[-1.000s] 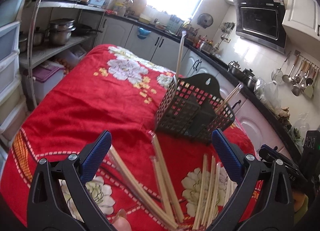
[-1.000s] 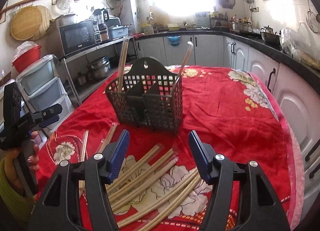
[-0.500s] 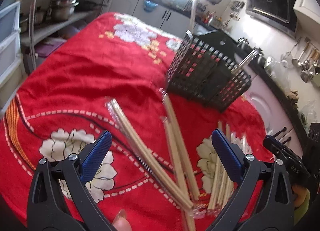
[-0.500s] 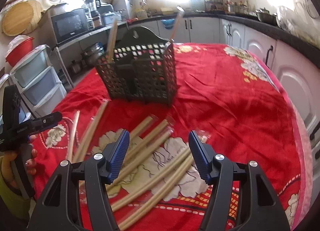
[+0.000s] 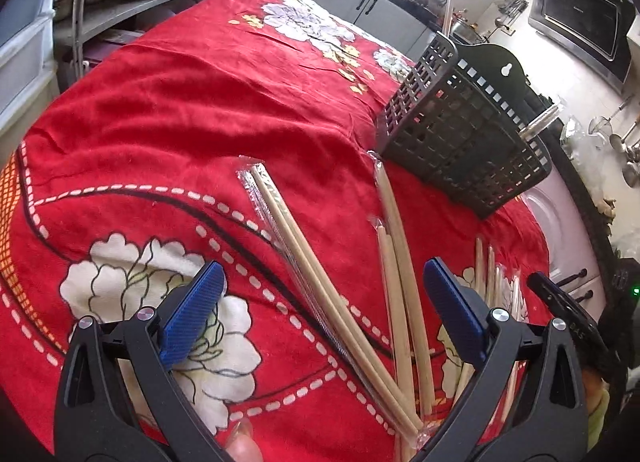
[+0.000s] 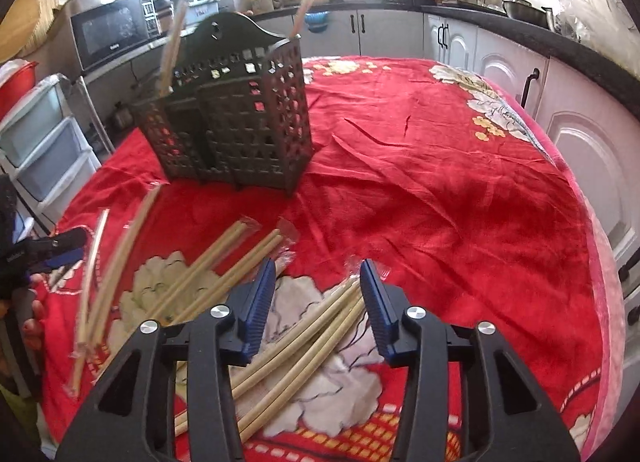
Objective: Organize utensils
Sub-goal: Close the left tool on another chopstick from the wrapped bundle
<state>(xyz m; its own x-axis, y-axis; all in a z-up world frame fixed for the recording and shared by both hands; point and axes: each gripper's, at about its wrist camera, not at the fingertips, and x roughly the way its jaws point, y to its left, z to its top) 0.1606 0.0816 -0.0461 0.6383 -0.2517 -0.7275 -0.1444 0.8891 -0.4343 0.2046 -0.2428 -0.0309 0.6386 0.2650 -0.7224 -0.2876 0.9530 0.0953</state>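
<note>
The left hand-held gripper (image 5: 323,306) is held low over the red-clothed tabletop (image 5: 168,101), jaws wide apart, above a wrapped chopstick pair (image 5: 320,274). The right hand-held gripper (image 6: 318,302) is angled down with jaws parted around pale chopsticks (image 6: 304,326), nothing clamped. The black mesh utensil basket (image 6: 232,121) stands beyond. The chopstick ends are cut off behind the gripper frames.
</note>
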